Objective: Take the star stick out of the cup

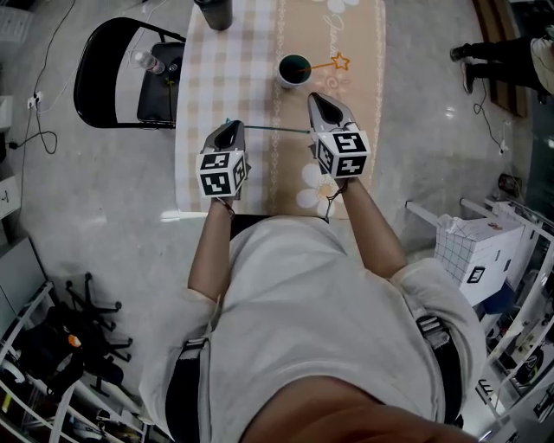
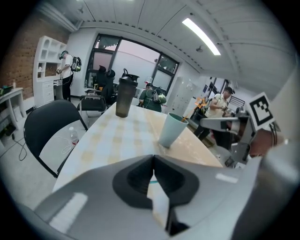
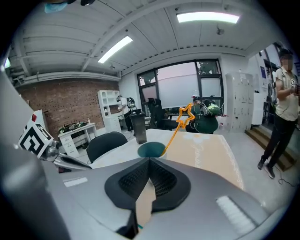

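Observation:
A white cup with a teal inside stands on the table, toward its far side. An orange star stick leans out of it to the right. In the right gripper view the star rises above the cup. My right gripper hangs just short of the cup, its jaws shut and empty. My left gripper is lower left, also shut with nothing between its tips. A thin teal stick lies on the table between the two grippers.
A dark tumbler stands at the table's far end. A black chair holding a water bottle sits left of the table. A person stands at the far right. A white box and racks are at the right.

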The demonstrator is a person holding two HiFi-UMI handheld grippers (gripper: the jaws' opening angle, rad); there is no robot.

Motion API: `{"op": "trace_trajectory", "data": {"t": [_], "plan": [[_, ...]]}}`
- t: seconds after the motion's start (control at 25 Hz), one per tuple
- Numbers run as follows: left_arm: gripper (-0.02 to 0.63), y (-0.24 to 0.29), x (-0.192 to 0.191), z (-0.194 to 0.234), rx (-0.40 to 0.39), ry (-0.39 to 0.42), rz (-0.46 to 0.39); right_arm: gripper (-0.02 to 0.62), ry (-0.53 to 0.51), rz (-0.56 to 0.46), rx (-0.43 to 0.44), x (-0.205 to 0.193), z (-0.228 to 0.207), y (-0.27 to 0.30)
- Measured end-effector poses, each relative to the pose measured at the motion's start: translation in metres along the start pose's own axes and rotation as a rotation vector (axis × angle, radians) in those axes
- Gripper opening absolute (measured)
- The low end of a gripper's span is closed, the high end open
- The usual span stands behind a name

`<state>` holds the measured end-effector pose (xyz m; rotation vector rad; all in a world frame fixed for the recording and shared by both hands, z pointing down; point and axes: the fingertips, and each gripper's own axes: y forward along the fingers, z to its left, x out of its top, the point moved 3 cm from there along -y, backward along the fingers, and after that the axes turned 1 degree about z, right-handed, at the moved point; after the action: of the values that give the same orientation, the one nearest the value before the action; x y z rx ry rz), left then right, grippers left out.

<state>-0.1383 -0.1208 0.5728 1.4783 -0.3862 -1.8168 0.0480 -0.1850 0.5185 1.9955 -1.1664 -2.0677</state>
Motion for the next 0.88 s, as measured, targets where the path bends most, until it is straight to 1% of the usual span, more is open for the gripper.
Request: {"op": "trace_trajectory", "data": {"t": [0.24, 0.4, 0.6, 0.64, 0.76, 0.88], "plan": [[0.005, 0.007, 0.010, -0.013, -0.038, -0.007, -0.028, 0.000, 0.020, -0.040, -0.036, 0.019, -0.023, 0.009], [0.003, 0.014, 0.011, -0.018, -0.042, 0.003, -0.017, 0.000, 0.037, -0.052, -0.045, 0.024, -0.032, 0.016], [0.003, 0.012, 0.013, -0.020, -0.033, -0.012, -0.018, 0.002, 0.081, -0.066, -0.040, 0.026, -0.039, 0.023], [0.005, 0.012, 0.013, -0.019, -0.030, -0.014, -0.018, 0.010, 0.098, -0.072, -0.034, 0.026, -0.040, 0.025], [0.005, 0.009, 0.011, -0.017, -0.018, -0.019, -0.018, 0.086, 0.147, -0.084, -0.015, 0.026, -0.042, 0.033], [0.005, 0.004, 0.008, -0.014, -0.002, -0.023, -0.017, 0.087, 0.154, -0.094, -0.022, 0.027, -0.043, 0.041]]}}
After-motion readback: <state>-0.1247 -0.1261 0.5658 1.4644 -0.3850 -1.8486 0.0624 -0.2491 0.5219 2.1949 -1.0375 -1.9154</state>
